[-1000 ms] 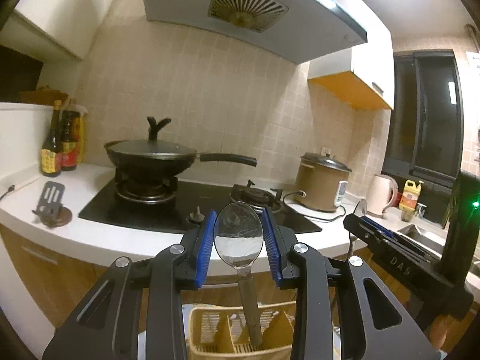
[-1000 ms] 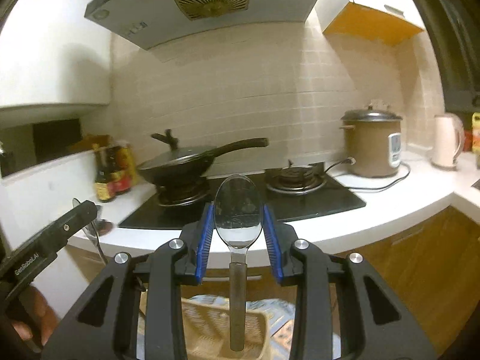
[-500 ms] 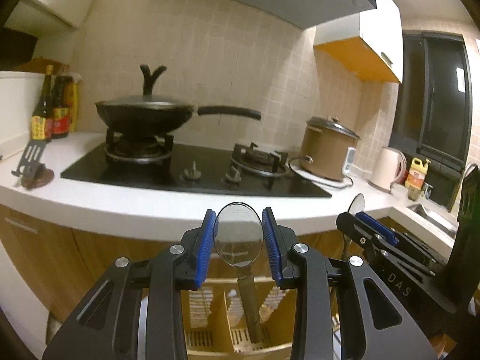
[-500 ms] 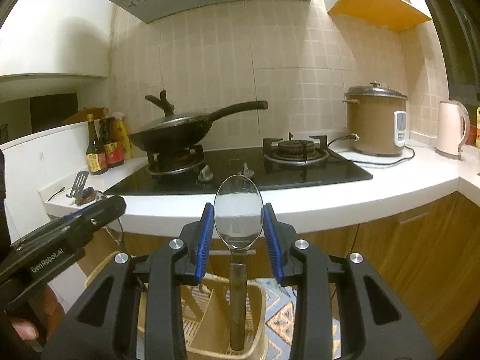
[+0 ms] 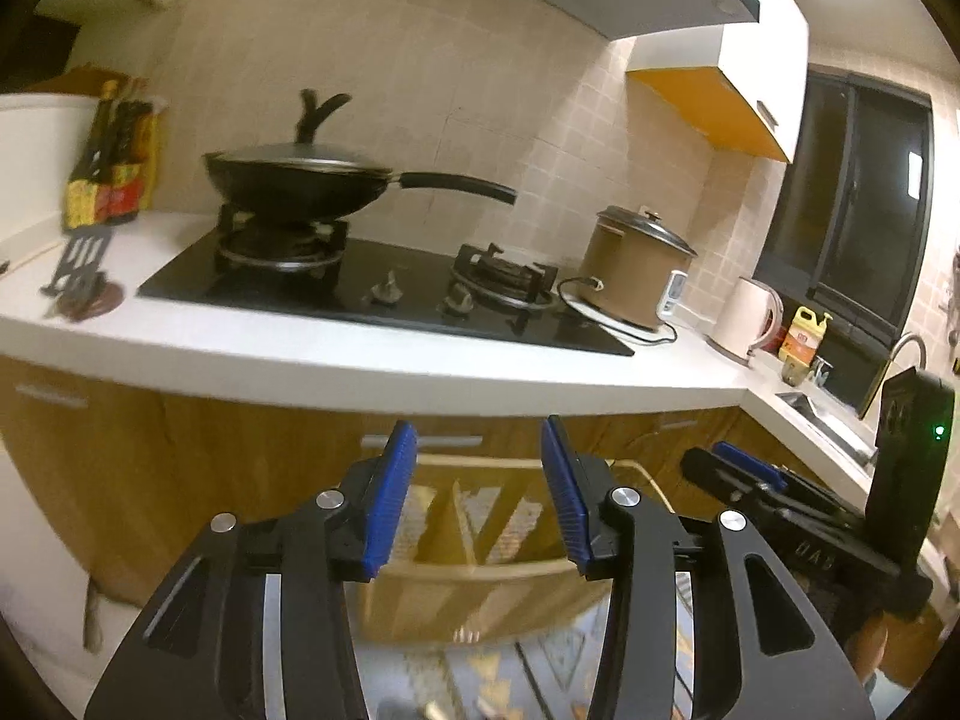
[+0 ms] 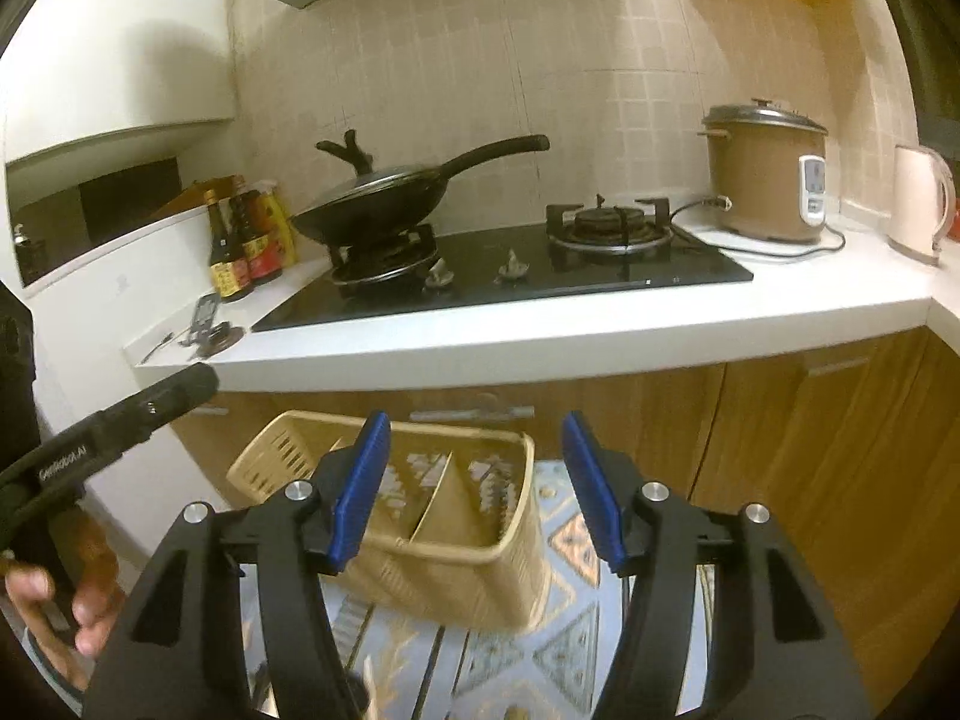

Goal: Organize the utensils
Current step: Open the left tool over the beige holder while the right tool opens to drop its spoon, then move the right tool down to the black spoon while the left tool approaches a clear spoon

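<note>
Below the white countertop [image 6: 540, 336], in front of the wooden cabinet doors [image 6: 780, 450], a beige slotted utensil basket [image 6: 510, 546] stands on a patterned mat [image 6: 570, 540]. Up on the counter sit the black hob [image 6: 498, 276] with a lidded wok [image 6: 372, 204], a brown rice cooker [image 6: 762, 180] and a pale kettle [image 6: 918, 204], none of which the task seems to concern.

What the coming move turns on is how the basket lies from each gripper. In both wrist views it sits just ahead of and below the fingertips, framed between the blue pads, its dividers [image 6: 435, 504] running away from the cameras, so its compartments open upward under both grippers. Neither hand looks clearly nearer; the basket fills the gap of each about equally.

As for the left gripper [image 5: 474, 480], its jaws have just been opening and stand apart with nothing between the pads. Likewise the right gripper [image 6: 474, 474] has just been opening, somewhat wider, and is empty too. No spoon shows at either set of pads, and blur hides the compartment floors, so whether spoons lie inside the basket cannot be told. My judgement is that both releases are done and that fetching the next utensils follows.
</note>
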Demonstrator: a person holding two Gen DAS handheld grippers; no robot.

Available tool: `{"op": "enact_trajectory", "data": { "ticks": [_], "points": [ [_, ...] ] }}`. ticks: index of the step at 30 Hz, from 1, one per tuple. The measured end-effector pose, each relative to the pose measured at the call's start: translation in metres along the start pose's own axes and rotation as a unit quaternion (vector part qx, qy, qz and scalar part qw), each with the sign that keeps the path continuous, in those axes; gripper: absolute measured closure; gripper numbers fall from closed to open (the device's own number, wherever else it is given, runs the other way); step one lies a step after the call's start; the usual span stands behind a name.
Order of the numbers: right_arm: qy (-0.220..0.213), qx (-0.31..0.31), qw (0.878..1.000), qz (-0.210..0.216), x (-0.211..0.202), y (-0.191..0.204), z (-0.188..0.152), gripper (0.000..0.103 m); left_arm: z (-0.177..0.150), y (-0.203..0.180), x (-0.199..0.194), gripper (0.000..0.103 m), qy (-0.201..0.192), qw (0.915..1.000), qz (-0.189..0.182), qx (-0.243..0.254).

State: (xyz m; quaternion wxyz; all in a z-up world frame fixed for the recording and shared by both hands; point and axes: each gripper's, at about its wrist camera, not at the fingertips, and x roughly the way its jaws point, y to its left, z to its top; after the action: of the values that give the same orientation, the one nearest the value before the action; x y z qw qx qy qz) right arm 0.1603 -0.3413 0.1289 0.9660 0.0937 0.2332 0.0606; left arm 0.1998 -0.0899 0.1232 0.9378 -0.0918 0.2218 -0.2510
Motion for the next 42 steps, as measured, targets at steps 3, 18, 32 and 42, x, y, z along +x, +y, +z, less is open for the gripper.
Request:
{"op": "enact_trajectory", "data": {
  "ticks": [3, 18, 32, 42],
  "points": [
    [0.027, -0.005, 1.000, 0.001, -0.019, 0.006, -0.003, 0.047, -0.003, 0.014, -0.025, 0.061, 0.026, 0.9995, 0.000, -0.017],
    [0.238, -0.057, 0.968, 0.051, -0.001, 0.065, -0.071, 0.048, -0.071, 0.045, -0.036, 0.061, 0.200, 0.9788, -0.004, -0.042],
    [0.330, -0.025, 0.941, 0.065, 0.051, 0.059, -0.130, 0.062, -0.134, 0.040, 0.028, 0.072, 0.285, 0.9582, 0.024, 0.001],
    [0.338, -0.019, 0.939, 0.066, 0.056, 0.053, -0.134, 0.062, -0.145, 0.018, 0.049, 0.072, 0.295, 0.9521, 0.067, 0.047]
  ]
}}
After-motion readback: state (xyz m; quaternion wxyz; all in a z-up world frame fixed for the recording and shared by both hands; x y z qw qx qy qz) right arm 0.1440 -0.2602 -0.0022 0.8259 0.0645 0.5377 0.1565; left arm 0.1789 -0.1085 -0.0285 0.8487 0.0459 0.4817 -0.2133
